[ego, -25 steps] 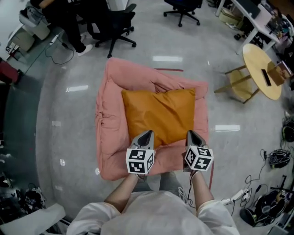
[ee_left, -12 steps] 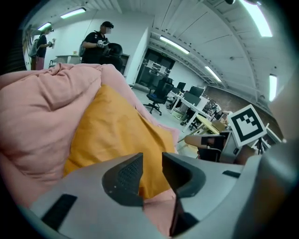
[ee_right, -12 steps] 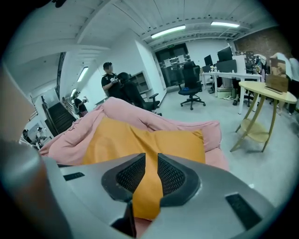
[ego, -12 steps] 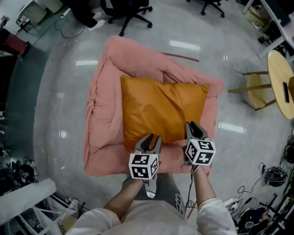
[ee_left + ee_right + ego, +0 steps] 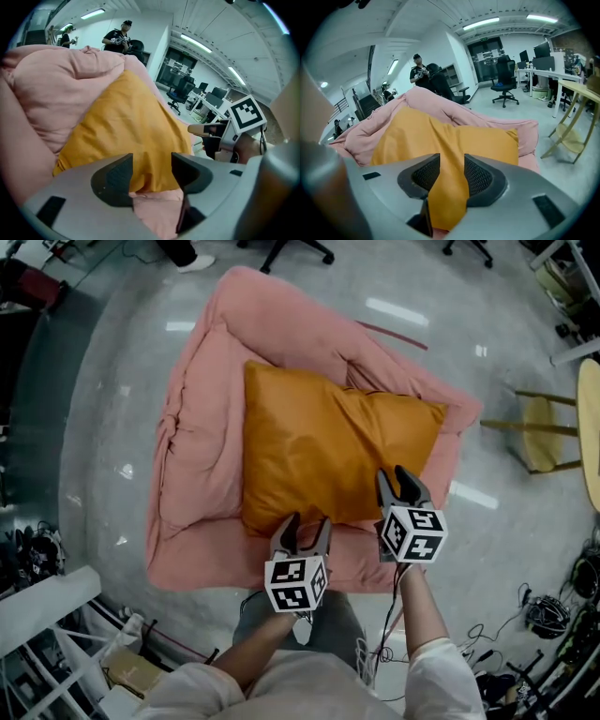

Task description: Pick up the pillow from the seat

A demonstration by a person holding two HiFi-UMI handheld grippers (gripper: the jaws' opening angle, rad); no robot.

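Observation:
An orange pillow (image 5: pixel 328 451) lies on a pink padded seat (image 5: pixel 202 456) on the floor. My left gripper (image 5: pixel 303 529) is at the pillow's near edge. Its jaws have just been opening and stand open, and in the left gripper view the pillow's (image 5: pixel 124 122) lower edge shows in the gap of that gripper (image 5: pixel 151 165) without the pads pressing it. My right gripper (image 5: pixel 399 486) hovers over the pillow's near right corner. Its jaws have also just been opening. In the right gripper view the pillow (image 5: pixel 440 140) runs into the gap of that gripper (image 5: pixel 446 172), loose.
A wooden chair (image 5: pixel 539 432) and the edge of a round table (image 5: pixel 592 418) stand to the right. Cables (image 5: pixel 548 615) lie on the floor at lower right, and a white frame (image 5: pixel 47 601) at lower left. A person (image 5: pixel 419 70) and office chairs (image 5: pixel 505 77) are far behind the seat.
Both grippers have come down to the pillow's near edge, and both sets of jaws have gone from shut to open. The seat and pillow look larger in the head view.

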